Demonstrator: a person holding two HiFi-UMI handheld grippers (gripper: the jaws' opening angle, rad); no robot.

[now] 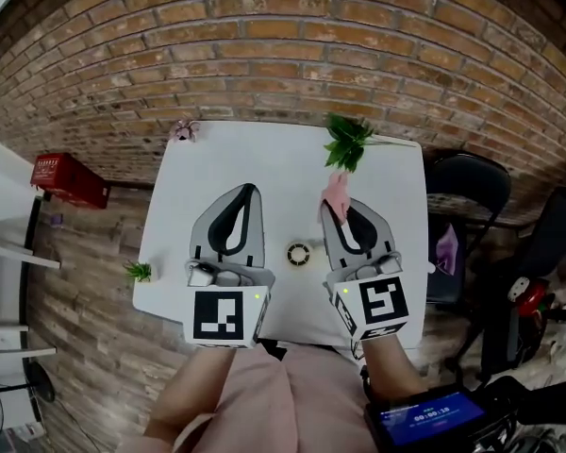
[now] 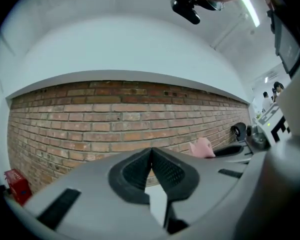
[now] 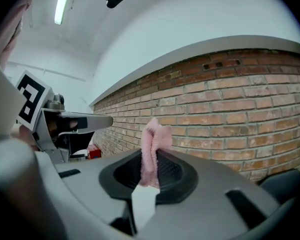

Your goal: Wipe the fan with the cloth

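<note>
Both grippers are held up level over the white table (image 1: 264, 159), pointing at the brick wall. My right gripper (image 3: 151, 156) is shut on a pink cloth (image 3: 152, 139), which sticks up in a fold from between its pads. In the head view the cloth (image 1: 336, 192) shows at the right gripper's (image 1: 341, 208) tip. My left gripper (image 2: 151, 153) is shut with nothing between its pads; in the head view the left gripper (image 1: 251, 190) is at the left. A small round object (image 1: 299, 253), possibly the fan, lies on the table between the two grippers.
A leafy green plant (image 1: 347, 143) stands at the table's far right, a small pink item (image 1: 183, 130) at its far left corner, and a tiny green plant (image 1: 138, 271) at its near left. A black chair (image 1: 467, 189) is on the right, a red box (image 1: 69, 179) on the left.
</note>
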